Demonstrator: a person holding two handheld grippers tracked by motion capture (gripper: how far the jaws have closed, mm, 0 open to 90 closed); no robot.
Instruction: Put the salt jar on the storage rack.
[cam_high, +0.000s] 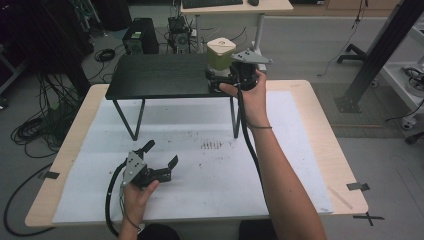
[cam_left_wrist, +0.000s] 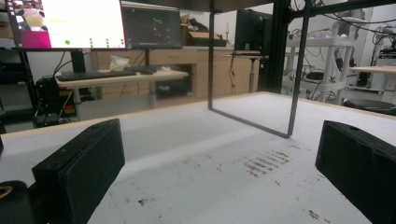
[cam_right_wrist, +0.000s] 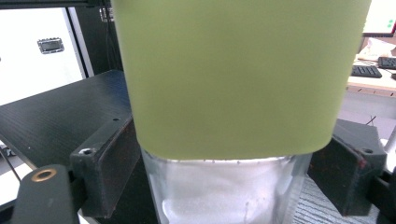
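A green-sleeved clear jar (cam_high: 220, 56) stands upright on the black shelf (cam_high: 160, 75).

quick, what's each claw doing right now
Left claw: open, empty, above the table.
Right claw: closed on the green-lidded jar on the black shelf.

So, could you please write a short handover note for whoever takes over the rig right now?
Right gripper: jaws around the clear base of the green-topped container, which stands at the right end of the black raised shelf; whether it is squeezed tight I cannot tell.
Left gripper: open, holding nothing, low over the white table mat.
Done: container is on the shelf.
Left: probably release or lift it; check the grip first.
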